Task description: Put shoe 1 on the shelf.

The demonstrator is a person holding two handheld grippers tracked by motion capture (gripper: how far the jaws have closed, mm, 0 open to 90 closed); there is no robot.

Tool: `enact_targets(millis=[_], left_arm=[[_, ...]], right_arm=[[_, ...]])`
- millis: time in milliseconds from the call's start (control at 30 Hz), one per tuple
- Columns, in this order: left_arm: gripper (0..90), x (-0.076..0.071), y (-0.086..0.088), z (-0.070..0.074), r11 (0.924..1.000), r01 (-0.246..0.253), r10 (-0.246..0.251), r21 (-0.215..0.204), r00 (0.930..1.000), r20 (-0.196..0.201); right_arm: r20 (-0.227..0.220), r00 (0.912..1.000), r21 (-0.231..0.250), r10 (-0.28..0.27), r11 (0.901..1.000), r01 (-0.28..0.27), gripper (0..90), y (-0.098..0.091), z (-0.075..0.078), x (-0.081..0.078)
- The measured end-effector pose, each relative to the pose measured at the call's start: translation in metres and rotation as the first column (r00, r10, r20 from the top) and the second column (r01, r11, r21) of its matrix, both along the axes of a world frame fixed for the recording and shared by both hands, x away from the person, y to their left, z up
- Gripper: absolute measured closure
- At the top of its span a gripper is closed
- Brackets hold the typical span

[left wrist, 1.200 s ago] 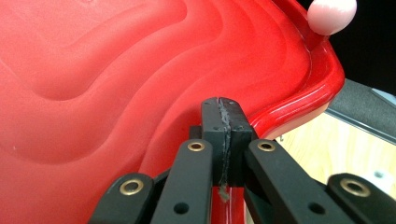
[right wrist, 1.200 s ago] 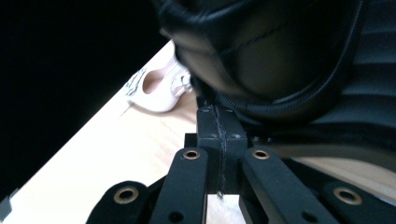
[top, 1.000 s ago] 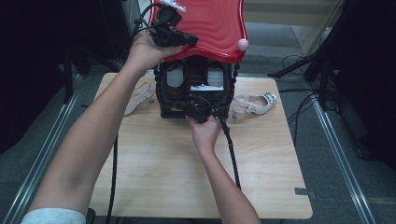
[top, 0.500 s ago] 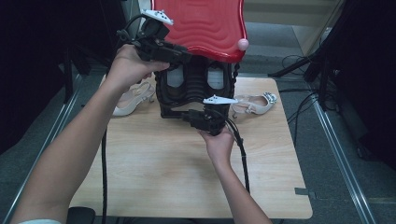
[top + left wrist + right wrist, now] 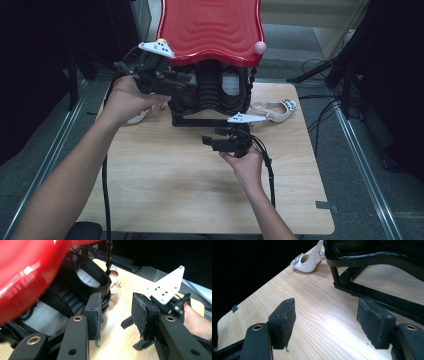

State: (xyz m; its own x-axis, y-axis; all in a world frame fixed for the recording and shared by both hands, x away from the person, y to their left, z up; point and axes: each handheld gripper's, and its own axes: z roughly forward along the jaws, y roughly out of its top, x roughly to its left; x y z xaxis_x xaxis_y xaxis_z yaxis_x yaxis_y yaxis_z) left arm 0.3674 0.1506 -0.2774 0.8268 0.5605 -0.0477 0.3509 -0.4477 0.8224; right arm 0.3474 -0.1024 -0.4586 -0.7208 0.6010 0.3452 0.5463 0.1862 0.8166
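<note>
The left gripper (image 5: 187,82) hung up beside the black rack (image 5: 212,95) that stood on the bench (image 5: 165,185). Its jaws were apart and had just been opening, and nothing sat between them. In the left gripper view, the rack's dark cups lay just past the left jaw, with the shiny red lid (image 5: 25,272) above them.

The right gripper (image 5: 207,141) was low over the bench, just in front of the rack's bottom bar. Its jaws were wide apart too (they had just been opening), and there was bare wood between them. In the right gripper view, the rack's black bar (image 5: 382,298) ran just beyond the right jaw. A pale shoe (image 5: 308,261) with a sparkly toe lay far ahead of the jaws, near the bench edge. Another pale shoe (image 5: 136,117) peeked out under the left hand (image 5: 127,97).

What could go wrong? Neither gripper held the rack, so a bump from a jaw might push it or tip it. The red lid looked big and heavy on top, so the rack might rock. The right jaw was close to the bar and could catch on it. The cable (image 5: 270,175) trailing over the bench might snag as well.
</note>
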Motion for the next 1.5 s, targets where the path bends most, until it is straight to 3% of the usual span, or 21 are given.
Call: enact_targets(millis=[200, 300, 433, 633, 833, 933, 1200, 1300, 1367, 1500], left_arm=[[59.1, -0.009, 0.004, -0.02, 1.0, -0.004, 0.004, -0.004, 1.0, 0.0], [58.6, -0.011, 0.006, -0.032, 1.0, 0.0, 0.0, -0.004, 0.9998, -0.019], [58.4, -0.012, 0.011, -0.046, 0.9999, 0.0, -0.001, -0.01, 0.9987, -0.05], [57.9, -0.017, 0.021, -0.066, 1.0, 0.0, 0.0, -0.006, 0.9972, -0.075], [56.8, -0.023, 0.033, -0.087, 0.9997, -0.017, 0.015, -0.016, 0.9947, -0.101], [55.5, -0.023, 0.04, -0.098, 0.9996, -0.019, 0.016, -0.022, 0.9929, -0.118], [50.8, -0.026, 0.053, -0.125, 0.9986, -0.052, 0.05, -0.013, 0.9874, -0.15], [48.5, -0.028, 0.056, -0.134, 0.9986, -0.051, 0.049, -0.012, 0.9856, -0.162], [48.5, -0.03, 0.058, -0.139, 0.9981, -0.055, 0.05, -0.026, 0.9844, -0.169], [48.7, -0.034, 0.062, -0.154, 0.998, -0.062, 0.06, -0.008, 0.9829, -0.174]], right_arm=[[-0.032, 0.9994, -0.008, -0.011, 0.9999, 0.011, 35.2, -0.006, -0.006, -0.005], [-0.04, 0.9992, -0.03, -0.008, 0.9995, 0.007, 42.9, -0.008, -0.012, -0.009], [-0.042, 0.9991, -0.037, 0.002, 0.9993, -0.003, 45.9, -0.011, -0.016, -0.013], [-0.038, 0.9993, -0.011, -0.001, 0.9999, 0.0, 50.3, -0.024, -0.019, -0.02], [-0.046, 0.9989, 0.003, -0.011, 0.9999, 0.012, 42.2, -0.032, -0.016, -0.025], [-0.041, 0.9991, -0.016, -0.006, 0.9999, 0.006, 41.0, -0.036, -0.016, -0.028], [-0.069, 0.9976, 0.025, 0.005, 0.9997, -0.003, 55.7, -0.053, -0.023, -0.033], [-0.057, 0.9977, 0.002, 0.037, 0.9993, -0.037, 64.4, -0.057, -0.025, -0.036], [-0.059, 0.9979, 0.009, 0.027, 0.9996, -0.027, 65.2, -0.059, -0.028, -0.038], [-0.082, 0.9964, 0.022, 0.024, 0.9995, -0.022, 65.2, -0.066, -0.029, -0.039]])
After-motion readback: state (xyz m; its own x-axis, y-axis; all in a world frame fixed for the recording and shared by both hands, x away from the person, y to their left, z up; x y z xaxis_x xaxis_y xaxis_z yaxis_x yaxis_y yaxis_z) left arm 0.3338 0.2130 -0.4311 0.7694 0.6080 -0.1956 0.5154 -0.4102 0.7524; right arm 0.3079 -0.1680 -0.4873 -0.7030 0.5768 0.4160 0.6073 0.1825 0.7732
